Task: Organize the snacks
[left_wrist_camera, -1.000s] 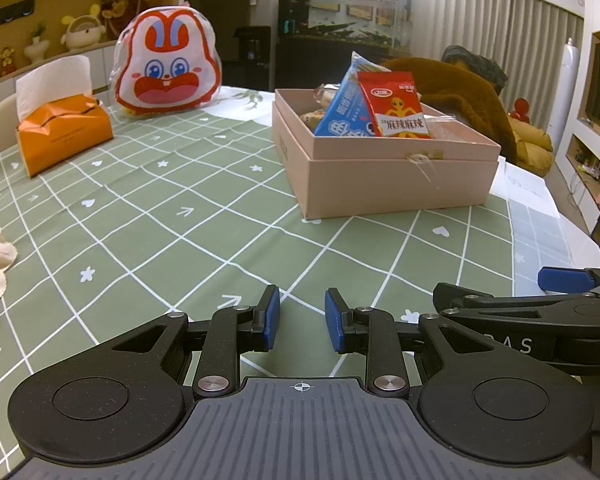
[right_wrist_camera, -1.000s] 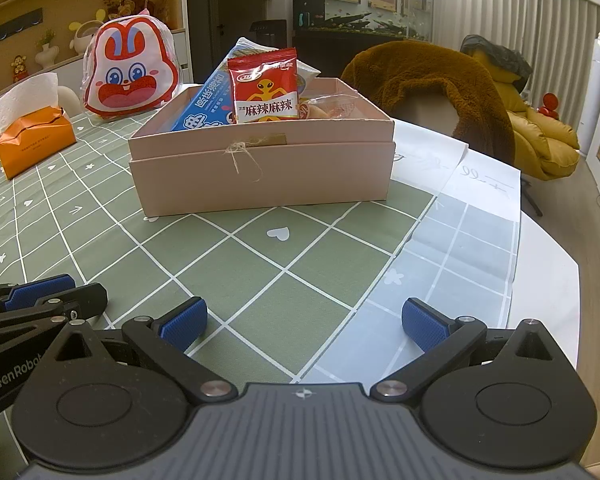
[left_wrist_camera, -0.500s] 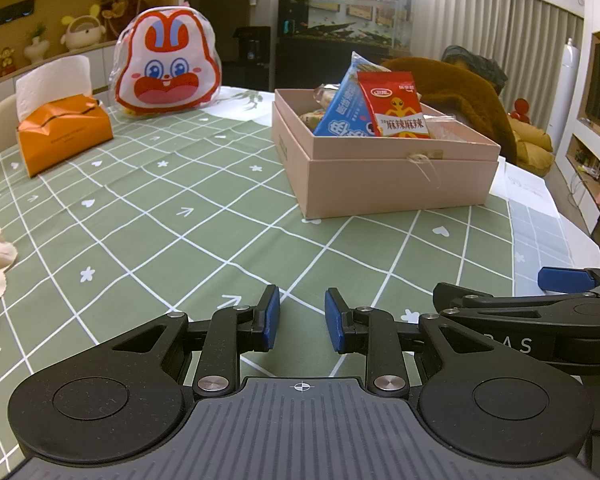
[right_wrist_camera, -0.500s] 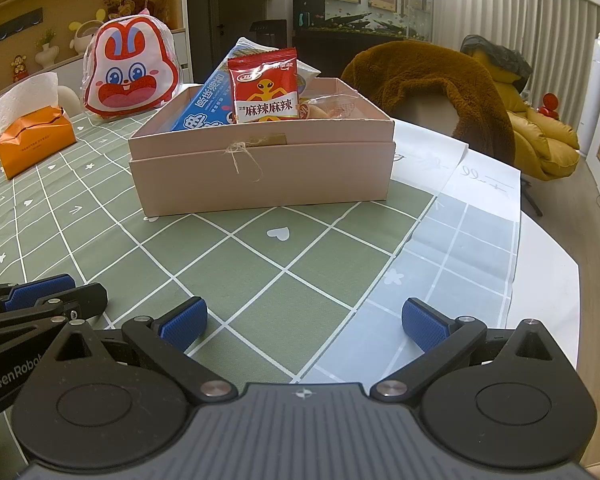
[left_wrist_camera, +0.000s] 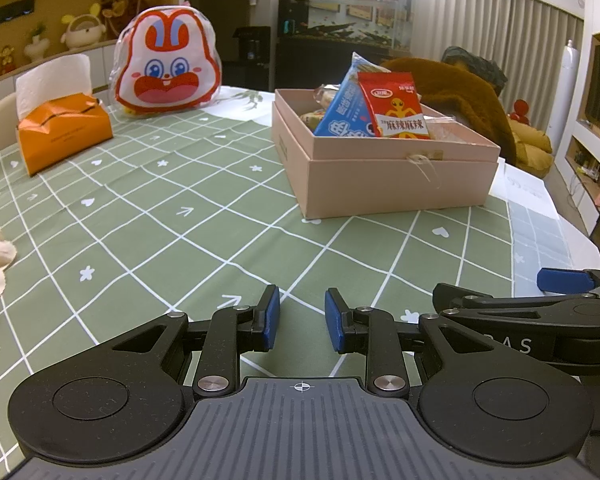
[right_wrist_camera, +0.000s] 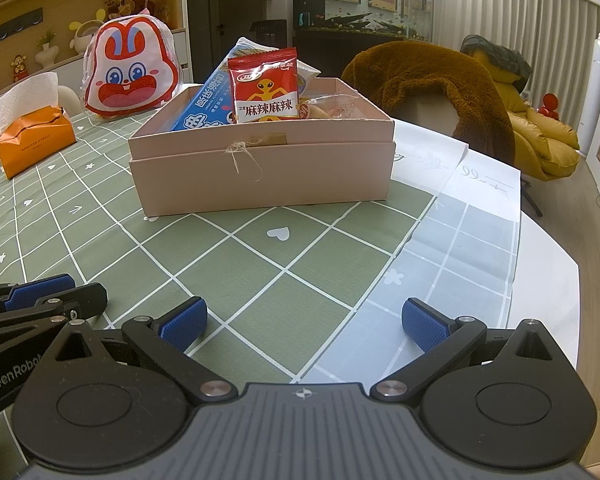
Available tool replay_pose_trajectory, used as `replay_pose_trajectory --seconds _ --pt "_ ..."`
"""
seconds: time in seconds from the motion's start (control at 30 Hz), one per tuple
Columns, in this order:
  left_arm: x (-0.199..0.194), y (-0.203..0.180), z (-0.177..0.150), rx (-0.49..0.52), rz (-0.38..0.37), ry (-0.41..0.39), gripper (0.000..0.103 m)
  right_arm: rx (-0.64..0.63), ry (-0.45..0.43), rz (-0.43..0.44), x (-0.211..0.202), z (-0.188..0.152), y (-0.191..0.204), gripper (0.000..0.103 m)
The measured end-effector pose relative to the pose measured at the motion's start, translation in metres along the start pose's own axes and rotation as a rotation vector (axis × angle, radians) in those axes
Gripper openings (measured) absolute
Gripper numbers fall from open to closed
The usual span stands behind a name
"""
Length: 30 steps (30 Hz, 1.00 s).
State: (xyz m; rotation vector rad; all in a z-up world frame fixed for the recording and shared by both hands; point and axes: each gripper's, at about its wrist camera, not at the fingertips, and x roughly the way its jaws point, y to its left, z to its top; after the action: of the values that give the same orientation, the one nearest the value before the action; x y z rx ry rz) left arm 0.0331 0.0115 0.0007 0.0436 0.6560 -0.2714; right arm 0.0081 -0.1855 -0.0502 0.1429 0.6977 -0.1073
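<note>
Both claws hung empty, left gripper narrowly parted, right gripper spread wide; I judged the upright red foil snack packet could topple from the pink cardboard box if nudged.

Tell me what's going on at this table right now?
Nobody is handling anything. The left gripper and right gripper hover low over the green checked tablecloth, both empty, the right one's jaws wider. Ahead sits the pink box with a red snack packet and a blue packet propped inside. A rabbit-faced bag and an orange tissue pack sit on the table outside it.
</note>
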Motion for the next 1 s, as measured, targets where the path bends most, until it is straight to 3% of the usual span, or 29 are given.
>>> replay_pose_trajectory --seconds 1.0 --pt "-0.0008 0.0006 -0.0006 0.007 -0.007 0.001 0.029 0.000 0.000 0.000 -0.0001 0.0000 0.0000 0.103"
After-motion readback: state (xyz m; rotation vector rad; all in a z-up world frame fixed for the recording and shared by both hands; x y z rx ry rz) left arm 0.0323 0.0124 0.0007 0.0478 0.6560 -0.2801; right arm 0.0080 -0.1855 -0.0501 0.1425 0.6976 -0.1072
